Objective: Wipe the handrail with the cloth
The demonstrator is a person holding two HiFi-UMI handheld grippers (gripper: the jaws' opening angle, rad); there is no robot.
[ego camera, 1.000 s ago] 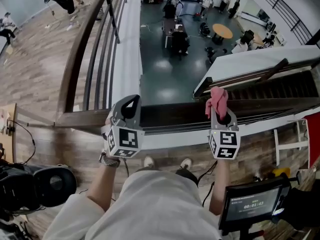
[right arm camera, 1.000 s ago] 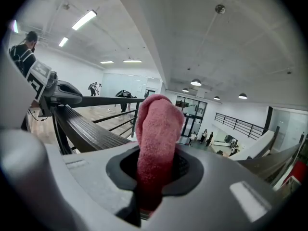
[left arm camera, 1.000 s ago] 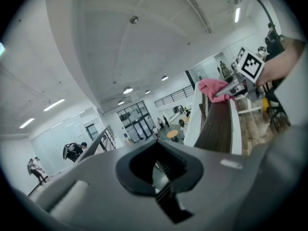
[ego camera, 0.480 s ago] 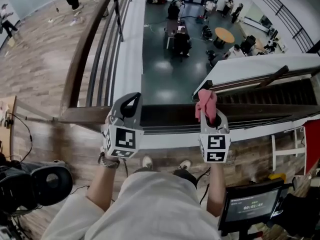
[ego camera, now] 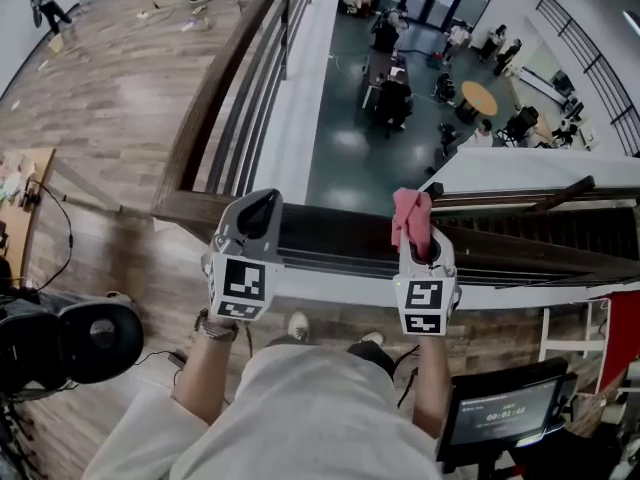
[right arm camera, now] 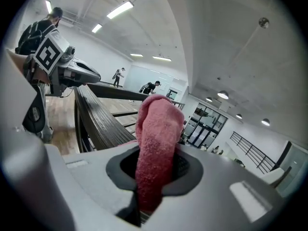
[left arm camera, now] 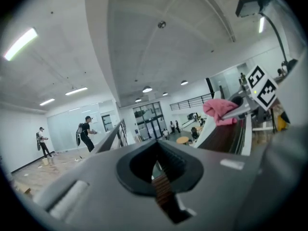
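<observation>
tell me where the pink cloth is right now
In the head view, right of centre, the pink cloth is pinched in the right gripper, sticking up by the dark handrail, with the left gripper to its left.

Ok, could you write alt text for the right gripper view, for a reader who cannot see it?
The right gripper is shut on a pink cloth that stands up between its jaws. A dark wooden handrail runs away at the left.
</observation>
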